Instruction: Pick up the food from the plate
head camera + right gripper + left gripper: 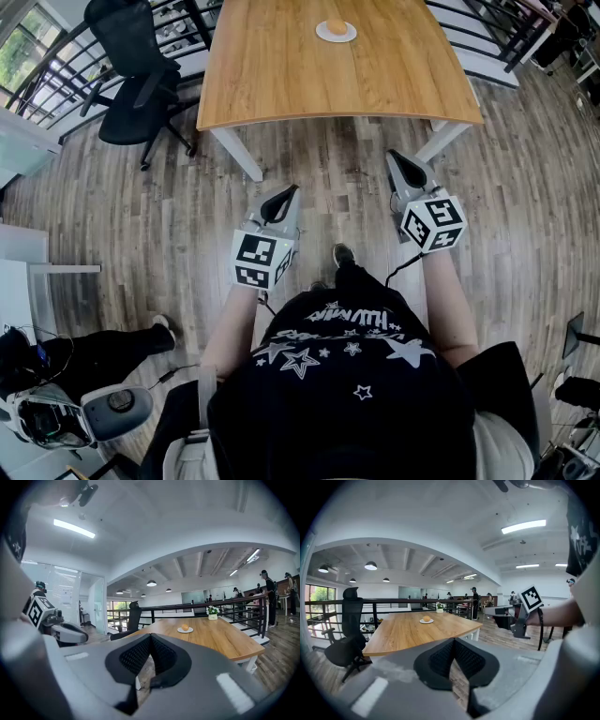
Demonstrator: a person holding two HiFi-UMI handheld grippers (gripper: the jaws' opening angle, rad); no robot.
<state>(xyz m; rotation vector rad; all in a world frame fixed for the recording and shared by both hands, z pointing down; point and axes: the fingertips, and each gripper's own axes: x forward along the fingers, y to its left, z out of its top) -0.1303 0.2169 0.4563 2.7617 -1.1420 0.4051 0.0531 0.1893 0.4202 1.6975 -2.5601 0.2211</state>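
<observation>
A round orange-brown piece of food lies on a small white plate at the far middle of a wooden table. The food shows small in the left gripper view, and the food also in the right gripper view. Both grippers hang over the floor short of the table's near edge, well away from the plate. My left gripper is shut with nothing in it, pads touching at the tips. My right gripper is shut and empty too, seen at its tips.
A black office chair stands left of the table. White table legs reach the wood floor. A railing runs behind and right of the table. A small flower pot sits at the table's far end. People stand in the distance.
</observation>
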